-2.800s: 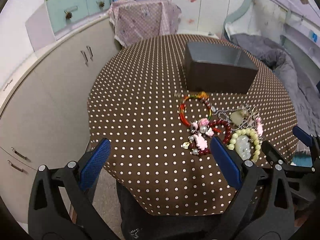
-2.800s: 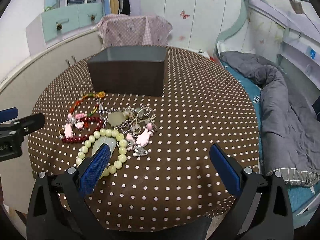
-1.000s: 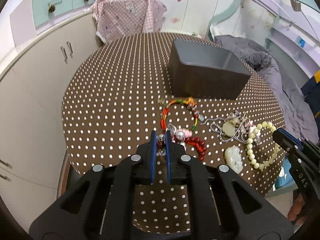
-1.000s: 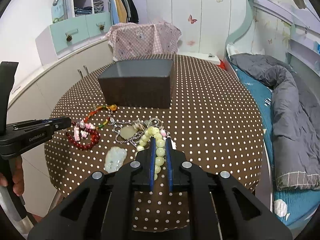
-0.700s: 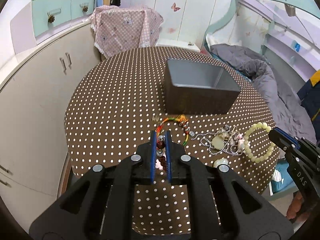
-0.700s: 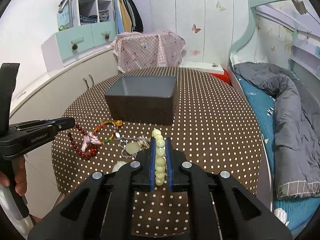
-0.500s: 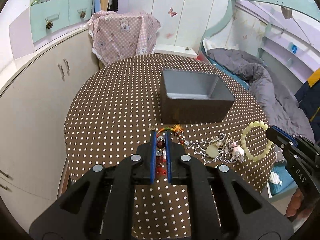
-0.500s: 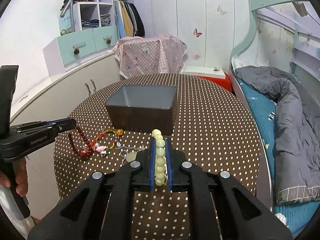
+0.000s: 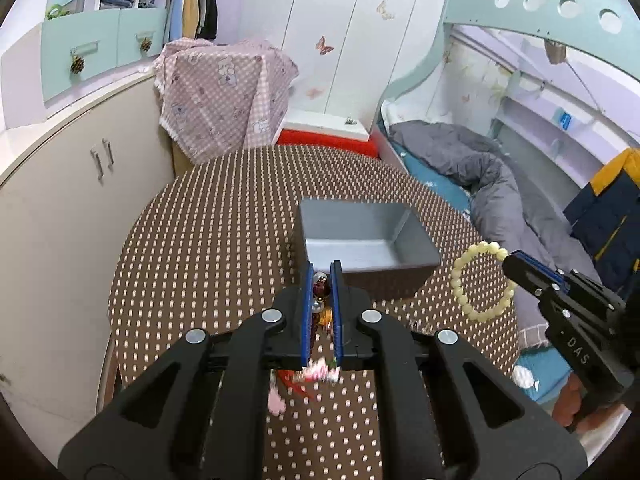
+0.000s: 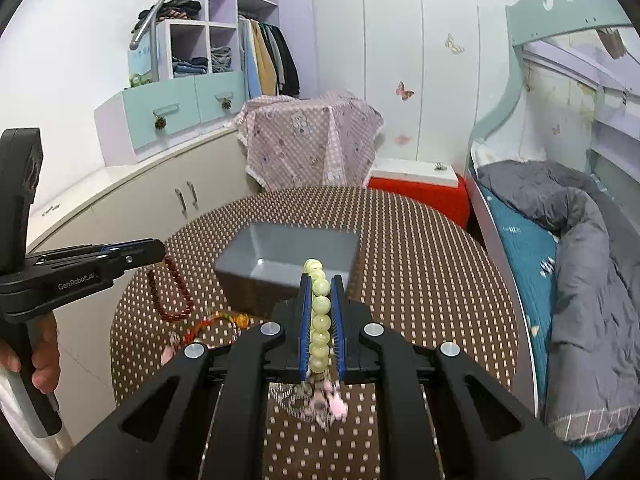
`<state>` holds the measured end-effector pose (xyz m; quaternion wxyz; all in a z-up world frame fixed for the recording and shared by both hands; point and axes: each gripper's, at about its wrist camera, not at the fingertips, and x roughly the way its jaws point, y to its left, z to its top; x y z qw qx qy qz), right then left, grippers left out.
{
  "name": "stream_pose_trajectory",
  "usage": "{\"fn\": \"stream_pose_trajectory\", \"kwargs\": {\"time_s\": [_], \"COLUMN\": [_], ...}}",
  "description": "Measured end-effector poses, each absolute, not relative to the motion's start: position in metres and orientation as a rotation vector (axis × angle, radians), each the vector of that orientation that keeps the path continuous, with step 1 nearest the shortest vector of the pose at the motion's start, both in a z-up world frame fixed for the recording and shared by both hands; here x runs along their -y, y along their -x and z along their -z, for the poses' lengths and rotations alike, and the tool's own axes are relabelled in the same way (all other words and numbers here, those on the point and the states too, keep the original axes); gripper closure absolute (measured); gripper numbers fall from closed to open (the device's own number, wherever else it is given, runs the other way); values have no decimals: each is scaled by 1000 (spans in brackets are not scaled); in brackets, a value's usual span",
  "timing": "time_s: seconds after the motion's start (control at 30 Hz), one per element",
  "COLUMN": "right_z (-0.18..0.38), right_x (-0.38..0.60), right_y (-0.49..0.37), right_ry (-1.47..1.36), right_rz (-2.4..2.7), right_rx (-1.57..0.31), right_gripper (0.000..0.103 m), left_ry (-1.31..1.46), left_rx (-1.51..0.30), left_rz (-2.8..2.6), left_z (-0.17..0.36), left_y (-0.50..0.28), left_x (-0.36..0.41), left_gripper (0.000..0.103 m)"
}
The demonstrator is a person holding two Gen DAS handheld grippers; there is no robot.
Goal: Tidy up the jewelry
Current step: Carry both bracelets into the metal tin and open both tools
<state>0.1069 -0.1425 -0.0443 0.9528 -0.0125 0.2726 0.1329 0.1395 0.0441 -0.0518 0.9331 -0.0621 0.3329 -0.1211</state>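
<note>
Left gripper [image 9: 321, 276]: fingers clenched on a dark red bead bracelet [image 10: 170, 294]. From the right wrist view the bracelet hangs as a loop from the fingertips, clear of the surface [image 9: 208, 240], which is round and covered in a brown cloth with white dots. From the left wrist view a silver bead and a dark bead sit between the blue pads, with pink and red charms blurred below them.

Right gripper [image 10: 320, 280]: fingers clenched on a pale green bead bracelet [image 10: 319, 316]. A row of its beads runs between the pads and one bead stands beyond the fingertips. From the left wrist view the same bracelet hangs as an open ring from the right fingertips, off the surface, just to the right of the grey box [image 9: 364, 240]. A pink and silver cluster dangles blurred beneath the right fingers; what it hangs from cannot be told.

The grey box is open-topped, stands on the surface straight beyond both pairs of fingers, and appears to have nothing in it.

A multicoloured cord bracelet [image 10: 212, 326] lies on the surface, below and to the left of the right fingers, near the front wall of the box.

A person's hand [image 10: 42, 354] holds the handle of the left gripper at the left edge of the right wrist view. A bed with a grey quilt [image 10: 580, 300] lies to the right of the surface.
</note>
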Motion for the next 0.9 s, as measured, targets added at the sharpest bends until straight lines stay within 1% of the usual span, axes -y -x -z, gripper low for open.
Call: {"fn": "stream_pose_trajectory", "kwargs": {"time_s": [0.23, 0.43, 0.77, 0.83, 0.87, 0.9], "right_z": [30, 32, 55, 56, 56, 55], "right_x": [136, 136, 137, 138, 139, 140], "right_y": [-135, -162, -193, -193, -193, -192], "right_ry": [26, 13, -5, -4, -3, -3], "right_rz": [-291, -286, -307, -303, -298, -296], "right_rx": [-513, -529, -629, -635, -636, -635], "right_gripper": [95, 95, 95, 93, 91, 81], "left_ry": [145, 145, 107, 90, 83, 79], "left_rx": [-649, -659, -758, -784, -799, -818], "left_rz": [276, 289, 292, 280, 267, 253], "left_z": [35, 33, 61, 65, 66, 67], "left_y": [-167, -190, -223, -228, -230, -232], "left_x": [-37, -24, -5, -3, -3, -4], "left_gripper": [94, 94, 94, 93, 91, 73]}}
